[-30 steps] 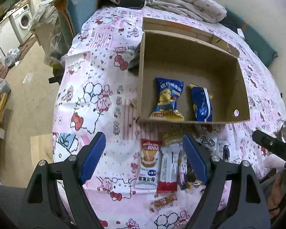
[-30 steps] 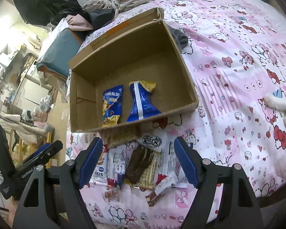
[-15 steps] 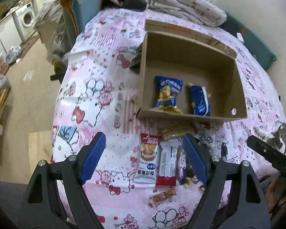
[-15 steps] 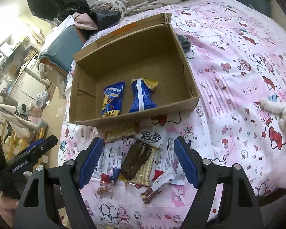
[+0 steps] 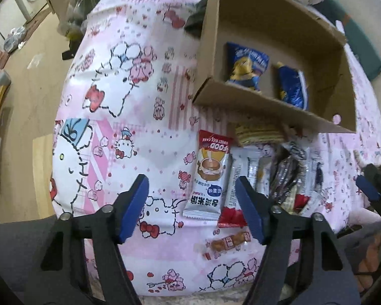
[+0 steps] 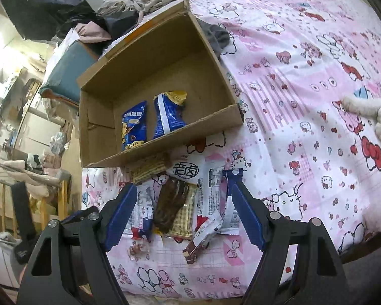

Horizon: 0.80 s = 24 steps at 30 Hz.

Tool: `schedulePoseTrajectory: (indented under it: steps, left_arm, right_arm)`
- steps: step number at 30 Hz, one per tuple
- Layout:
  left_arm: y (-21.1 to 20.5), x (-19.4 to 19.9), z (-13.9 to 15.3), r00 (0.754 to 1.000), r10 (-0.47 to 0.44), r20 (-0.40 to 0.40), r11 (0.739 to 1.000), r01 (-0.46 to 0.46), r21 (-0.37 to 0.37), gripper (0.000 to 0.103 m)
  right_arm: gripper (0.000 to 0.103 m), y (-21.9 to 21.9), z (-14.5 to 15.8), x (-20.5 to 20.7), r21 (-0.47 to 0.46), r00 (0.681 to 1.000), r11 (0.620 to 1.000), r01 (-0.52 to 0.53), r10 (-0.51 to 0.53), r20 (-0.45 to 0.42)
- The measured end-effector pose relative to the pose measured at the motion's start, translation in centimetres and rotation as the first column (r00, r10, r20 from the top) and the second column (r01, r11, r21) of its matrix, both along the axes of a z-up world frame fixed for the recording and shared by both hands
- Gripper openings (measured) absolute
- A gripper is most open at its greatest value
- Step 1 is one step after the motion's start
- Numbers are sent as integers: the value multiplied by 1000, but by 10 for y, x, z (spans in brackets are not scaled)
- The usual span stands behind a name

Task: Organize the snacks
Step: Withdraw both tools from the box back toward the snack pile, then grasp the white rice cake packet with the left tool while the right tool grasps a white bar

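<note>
An open cardboard box (image 5: 266,106) (image 6: 165,150) lies on the pink cartoon bedspread with two blue snack bags (image 5: 249,63) (image 6: 134,124) inside. In front of it is a row of loose snacks. My left gripper (image 5: 190,190) hangs low over a white packet with a cup picture (image 5: 210,175); its jaws are closing, the pads not touching the packet. Beside that lie a red-and-white packet (image 5: 235,195) and a small orange candy (image 5: 228,241). My right gripper (image 6: 181,190) stands open above a dark brown snack (image 6: 170,203) and a yellow checked packet (image 6: 185,216).
A yellow wafer pack (image 5: 256,133) lies against the box's front wall. A pale furry paw (image 6: 363,106) rests on the bedspread at the right. Grey cloth (image 6: 216,35) sits behind the box. The bed edge drops to the floor (image 5: 25,89) at the left.
My left gripper has sunk toward the snack row and its jaws have narrowed. The right gripper has come a little closer to the pile, jaws unchanged.
</note>
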<state>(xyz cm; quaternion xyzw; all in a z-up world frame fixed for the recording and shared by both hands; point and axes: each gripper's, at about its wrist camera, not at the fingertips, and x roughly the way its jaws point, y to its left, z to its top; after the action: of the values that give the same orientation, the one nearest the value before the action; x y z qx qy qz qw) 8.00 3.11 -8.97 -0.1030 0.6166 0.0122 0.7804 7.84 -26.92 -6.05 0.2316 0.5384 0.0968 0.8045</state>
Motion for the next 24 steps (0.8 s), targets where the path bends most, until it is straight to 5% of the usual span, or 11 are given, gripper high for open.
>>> schedulePoseTrajectory:
  steps: [11,13,14,18,20,24]
  left_arm:
    - [-23,13,-47,992,-51,-119,996,60,71,61]
    - [-26,13,-51,991,-61,-122,996,69,62,46]
    - [-28,12,-52,990,-71,-125,994,80,68,29]
    - [-31,10,-36,995,-71,-70,992,78,102,27]
    - [-29,8,-25,998,-55,-41,993,59,99,27]
    - [-23,4,-17,999,-19,-33,997,22,68,27]
  right_arm:
    - [80,-15,-22,7,23,994,999,43,-41,-100]
    - [80,-17,-25,8,29,993,998,49,-46,-113]
    - [80,-18,-28,7,38,991,998,50,-45,-128]
    - [77,-14,-43,4,105,971,994,33,-6,-241]
    - [63,-8,-52,-1,135,955,991,16,25,-297]
    - [58,7,-68,-7,80,932,997,-18,46,-359]
